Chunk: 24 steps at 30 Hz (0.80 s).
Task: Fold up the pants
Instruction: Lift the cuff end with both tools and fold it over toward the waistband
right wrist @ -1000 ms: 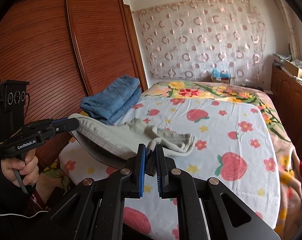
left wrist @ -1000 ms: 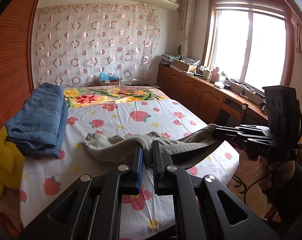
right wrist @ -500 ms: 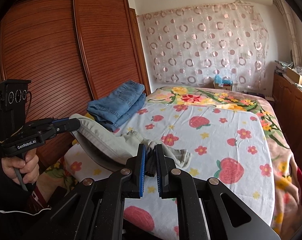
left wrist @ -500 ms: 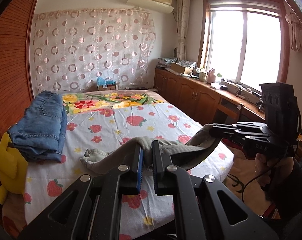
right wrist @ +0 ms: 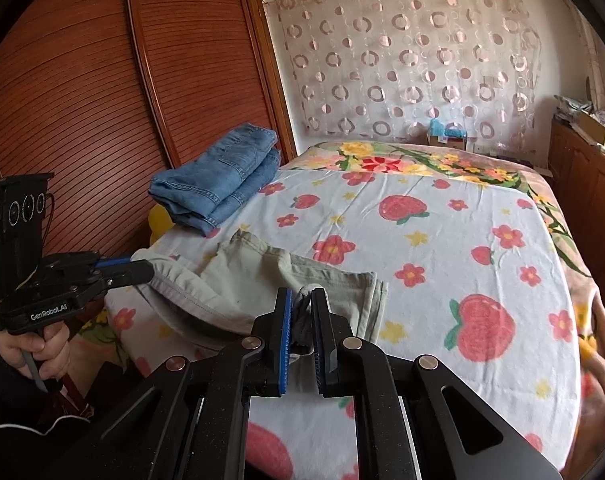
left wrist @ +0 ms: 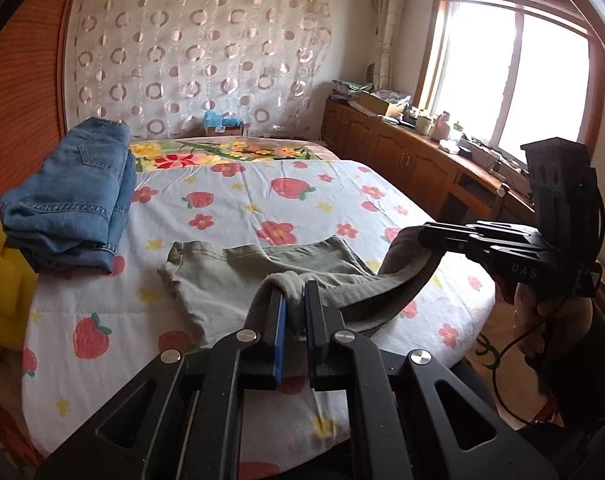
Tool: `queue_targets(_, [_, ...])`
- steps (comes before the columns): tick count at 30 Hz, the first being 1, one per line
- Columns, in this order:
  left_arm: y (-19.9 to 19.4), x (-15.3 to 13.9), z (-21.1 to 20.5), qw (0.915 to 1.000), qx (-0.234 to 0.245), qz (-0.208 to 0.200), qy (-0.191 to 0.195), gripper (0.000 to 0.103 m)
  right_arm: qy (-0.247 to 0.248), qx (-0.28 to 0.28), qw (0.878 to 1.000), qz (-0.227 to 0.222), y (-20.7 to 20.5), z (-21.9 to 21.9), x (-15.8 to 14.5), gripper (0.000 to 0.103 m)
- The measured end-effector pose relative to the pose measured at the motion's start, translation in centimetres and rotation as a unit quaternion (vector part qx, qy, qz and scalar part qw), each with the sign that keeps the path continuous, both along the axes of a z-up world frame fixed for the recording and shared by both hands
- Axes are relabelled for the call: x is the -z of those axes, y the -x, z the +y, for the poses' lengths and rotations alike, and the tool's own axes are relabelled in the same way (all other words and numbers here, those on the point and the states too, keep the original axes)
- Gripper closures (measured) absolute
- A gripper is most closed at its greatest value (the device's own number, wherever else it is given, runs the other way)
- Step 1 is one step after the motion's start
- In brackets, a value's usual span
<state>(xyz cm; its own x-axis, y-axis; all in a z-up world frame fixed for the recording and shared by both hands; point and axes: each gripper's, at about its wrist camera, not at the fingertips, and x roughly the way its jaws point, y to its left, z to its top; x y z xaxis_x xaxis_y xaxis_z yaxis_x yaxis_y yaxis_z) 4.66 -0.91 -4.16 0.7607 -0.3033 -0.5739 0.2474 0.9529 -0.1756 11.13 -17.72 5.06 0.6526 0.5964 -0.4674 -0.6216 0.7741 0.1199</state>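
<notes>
- A folded stack of blue jeans point(left wrist: 68, 200) sits at the left edge of the bed point(left wrist: 262, 208), with something yellow point(left wrist: 2, 280) beside and below it; both lie clear of the grey-green pants point(left wrist: 238, 280).
- A wooden wardrobe point(right wrist: 102, 100) runs along that side of the bed, a ring-patterned curtain point(left wrist: 190, 60) hangs behind its head, and a cluttered wooden worktop point(left wrist: 422, 148) stands under the window point(left wrist: 514, 80).
- An open cardboard box point(left wrist: 378, 102) on the worktop holds items too small to make out.
- The pants lie near the foot of the strawberry-print bed, legs spread flat on the sheet, the near edge lifted and sagging between the two claws.
- The left claw point(left wrist: 294, 296) is pressed together, pinching a bunched fold of that edge.
- The right claw point(right wrist: 301, 304) is likewise clamped on the other end.
</notes>
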Motion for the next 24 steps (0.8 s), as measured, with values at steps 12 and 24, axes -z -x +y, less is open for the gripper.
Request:
queue_targets(12, [-3.0,-0.3,1.3,0.9993,-0.035,-0.014,-0.004,0.094,0.013,0.012,1.000,-0.011,-4.9,3.4,0.7,0.094])
queue_targets(24, [-4.6,2.4,1.4,0.9986,-0.045,0.019,-0.019,0.093,0.029,0.017,0.999,0.018,-7.3,4.6,1.9,0.094])
